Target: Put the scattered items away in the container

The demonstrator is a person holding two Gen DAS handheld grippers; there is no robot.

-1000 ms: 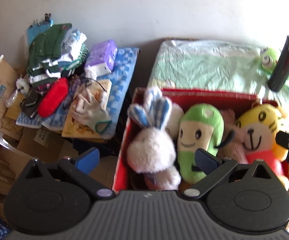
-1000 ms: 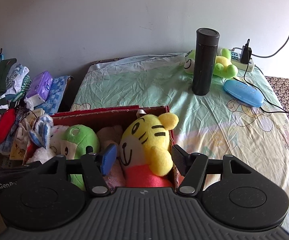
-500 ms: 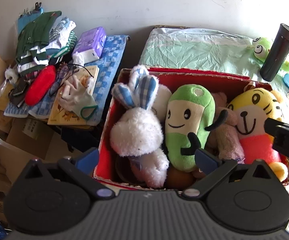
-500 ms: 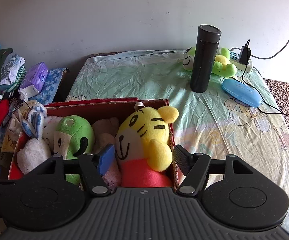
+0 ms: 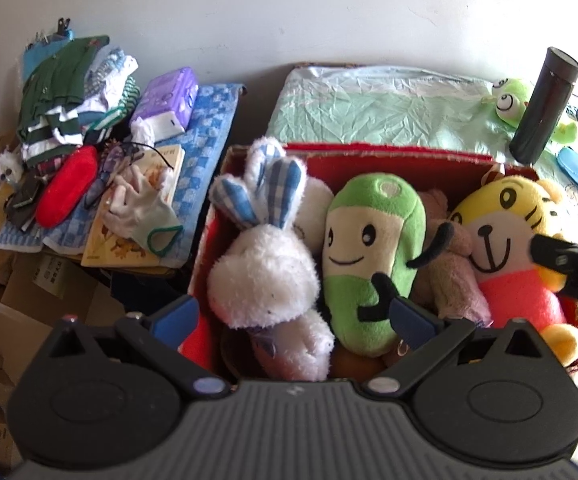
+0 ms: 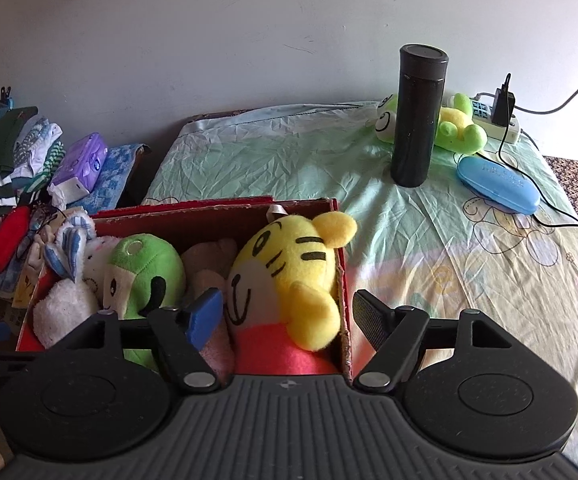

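Bedside red box under spread right gripper

Noted in red cardboard box, left to right: white plush rabbit, green plush figure, brown plush toy, yellow plush tiger. Behind box on sheet-covered desk: black cylindrical flask upright, green plush frog behind it, blue oval case right of flask. Left of box: stacked folded clothes, purple tissue pack.
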